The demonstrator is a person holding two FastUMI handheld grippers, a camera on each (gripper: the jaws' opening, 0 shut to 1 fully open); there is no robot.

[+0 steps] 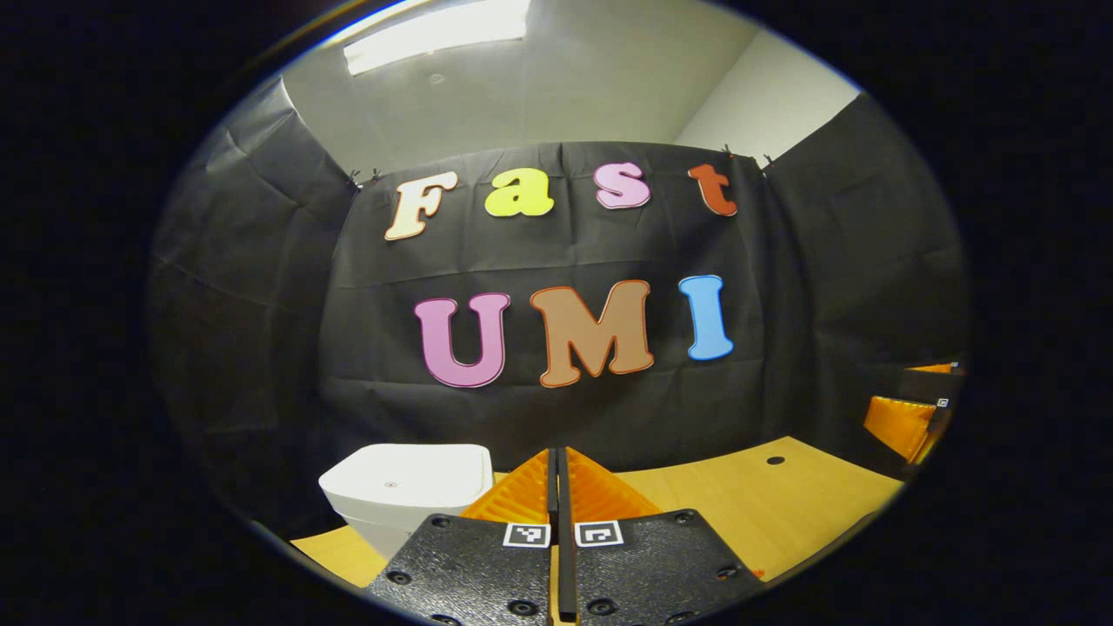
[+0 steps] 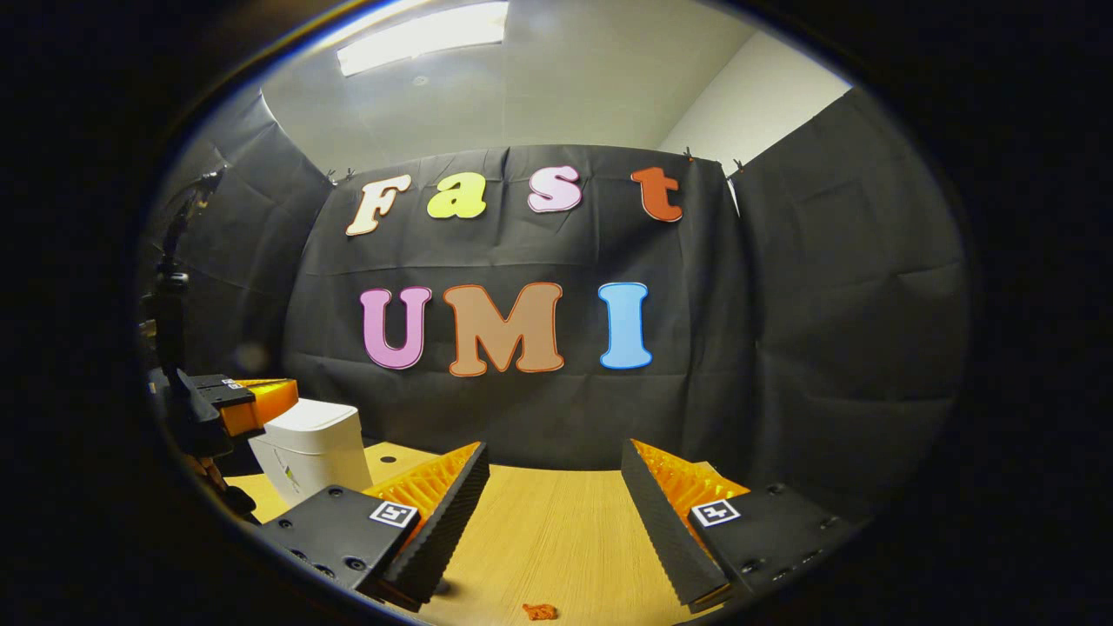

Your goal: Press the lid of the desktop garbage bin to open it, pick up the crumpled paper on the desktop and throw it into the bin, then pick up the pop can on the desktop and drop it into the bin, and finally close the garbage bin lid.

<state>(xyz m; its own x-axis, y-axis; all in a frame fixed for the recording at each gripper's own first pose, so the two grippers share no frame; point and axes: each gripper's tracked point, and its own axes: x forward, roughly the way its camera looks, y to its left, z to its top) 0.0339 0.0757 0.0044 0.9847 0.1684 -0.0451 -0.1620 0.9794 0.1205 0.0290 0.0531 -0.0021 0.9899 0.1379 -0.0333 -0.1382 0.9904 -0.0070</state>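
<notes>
The white desktop bin [image 1: 409, 487] stands on the wooden table, left of my left gripper [image 1: 556, 456], and its lid lies flat and closed. That gripper is shut with nothing between its fingers and sits beside the bin at about lid height. In the right gripper view the bin [image 2: 309, 448] is at the far left, with the left gripper [image 2: 248, 404] at its upper left edge. My right gripper [image 2: 556, 513] stands wide open over bare table, holding nothing.
The wooden table [image 1: 765, 513] runs back to the black cloth wall. It has a small round hole [image 1: 775, 460] near the back. A tiny orange scrap [image 2: 539, 611] lies on the table near the right gripper. The right gripper [image 1: 909, 422] shows at the far right.
</notes>
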